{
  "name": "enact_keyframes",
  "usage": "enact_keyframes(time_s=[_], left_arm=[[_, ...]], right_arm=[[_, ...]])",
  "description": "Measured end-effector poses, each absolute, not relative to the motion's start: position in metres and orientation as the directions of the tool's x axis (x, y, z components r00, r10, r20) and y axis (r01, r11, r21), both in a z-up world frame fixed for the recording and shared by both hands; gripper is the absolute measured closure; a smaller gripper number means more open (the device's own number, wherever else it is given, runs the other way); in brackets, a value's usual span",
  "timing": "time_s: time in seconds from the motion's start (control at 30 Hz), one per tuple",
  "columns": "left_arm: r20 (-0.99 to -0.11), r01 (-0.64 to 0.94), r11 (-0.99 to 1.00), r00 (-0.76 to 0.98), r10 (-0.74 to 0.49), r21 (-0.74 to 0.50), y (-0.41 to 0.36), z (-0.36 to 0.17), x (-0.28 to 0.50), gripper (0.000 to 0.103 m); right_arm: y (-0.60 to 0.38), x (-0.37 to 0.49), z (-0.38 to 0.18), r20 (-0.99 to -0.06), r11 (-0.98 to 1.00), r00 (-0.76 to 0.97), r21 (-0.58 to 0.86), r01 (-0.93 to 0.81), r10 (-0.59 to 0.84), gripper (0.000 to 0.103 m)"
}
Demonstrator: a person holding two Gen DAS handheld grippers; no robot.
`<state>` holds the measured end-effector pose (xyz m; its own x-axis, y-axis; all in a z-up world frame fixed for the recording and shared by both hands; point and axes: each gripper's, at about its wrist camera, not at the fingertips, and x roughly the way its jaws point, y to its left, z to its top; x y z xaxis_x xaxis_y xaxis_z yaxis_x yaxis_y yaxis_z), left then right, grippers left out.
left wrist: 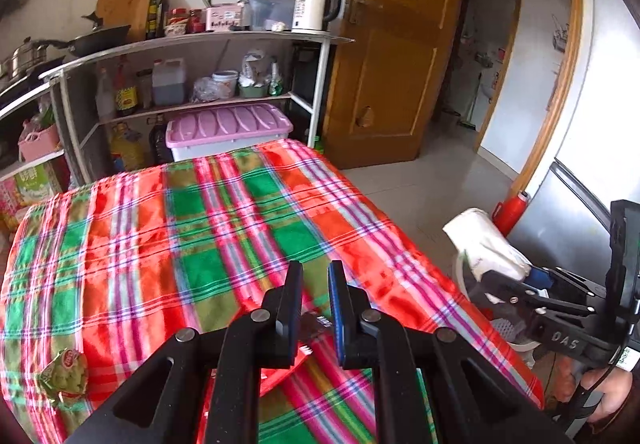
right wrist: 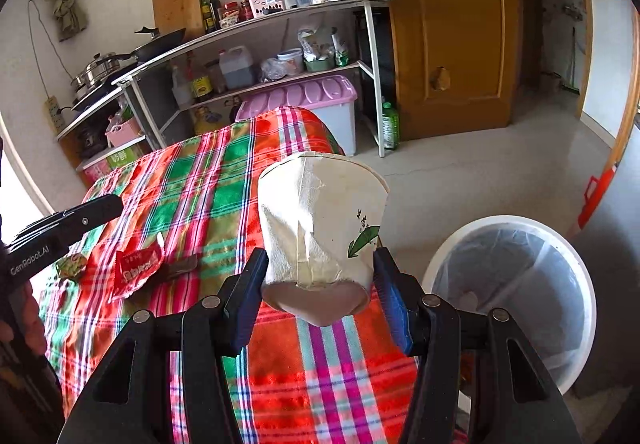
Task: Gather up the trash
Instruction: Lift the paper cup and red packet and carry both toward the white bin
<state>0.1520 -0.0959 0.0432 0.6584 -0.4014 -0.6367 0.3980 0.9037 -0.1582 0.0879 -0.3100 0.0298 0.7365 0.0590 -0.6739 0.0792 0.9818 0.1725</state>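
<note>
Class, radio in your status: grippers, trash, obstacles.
Right gripper shut on paper cup, beside bin. Left gripper shut on red wrapper. Nothing blocking.

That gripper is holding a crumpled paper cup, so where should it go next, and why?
Probably sideways until over the white bin, then let go. The right gripper clamps the paper cup above the table's edge, and the bin stands open just beside it.
</note>
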Motion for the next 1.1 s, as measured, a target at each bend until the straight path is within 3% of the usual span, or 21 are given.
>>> enact_keyframes(time_s=[0.13,0.2,0.27,0.33,0.47,0.63,0.8,0.83,0.87,1.1], left_arm=[[-0.660,0.320,0.929,0.660,-0.359,-0.185,-0.067,0.031,0.161,0.090],[-0.669,0.307,0.930,0.650,-0.361,-0.204,-0.056,0.024,0.164,0.084],[-0.680,0.299,0.925,0.630,-0.376,-0.235,-0.046,0.016,0.169,0.051],[-0.687,0.283,0.933,0.633,-0.356,-0.223,-0.042,0.010,0.169,0.041],[-0.732,0.249,0.941,0.593,-0.336,-0.230,-0.039,-0.012,0.181,0.041],[-0.777,0.266,0.954,0.568,-0.272,-0.139,-0.055,-0.035,0.186,0.041],[-0.774,0.279,0.951,0.570,-0.274,-0.132,-0.057,-0.042,0.187,0.041],[-0.773,0.279,0.950,0.568,-0.283,-0.142,-0.057,-0.043,0.187,0.046],[-0.772,0.281,0.948,0.566,-0.290,-0.150,-0.057,-0.044,0.187,0.058],[-0.774,0.302,0.946,0.569,-0.276,-0.115,-0.061,-0.041,0.183,0.087]], right_arm=[[-0.304,0.091,0.026,-0.676,0.982,0.733,0.179,0.067,0.073,0.049],[-0.300,0.095,0.023,-0.681,0.982,0.728,0.180,0.057,0.082,0.049],[-0.295,0.097,0.020,-0.686,0.983,0.722,0.180,0.048,0.091,0.049],[-0.290,0.099,0.018,-0.689,0.983,0.718,0.177,0.038,0.096,0.049],[-0.281,0.105,0.014,-0.699,0.985,0.708,0.173,0.030,0.101,0.049],[-0.274,0.108,0.011,-0.704,0.986,0.702,0.163,0.018,0.104,0.049],[-0.274,0.109,0.010,-0.709,0.987,0.698,0.160,0.021,0.100,0.049],[-0.274,0.110,0.010,-0.709,0.987,0.698,0.159,0.022,0.098,0.049],[-0.274,0.110,0.010,-0.709,0.987,0.698,0.158,0.025,0.096,0.049],[-0.272,0.112,0.007,-0.714,0.987,0.693,0.160,0.020,0.102,0.049]])
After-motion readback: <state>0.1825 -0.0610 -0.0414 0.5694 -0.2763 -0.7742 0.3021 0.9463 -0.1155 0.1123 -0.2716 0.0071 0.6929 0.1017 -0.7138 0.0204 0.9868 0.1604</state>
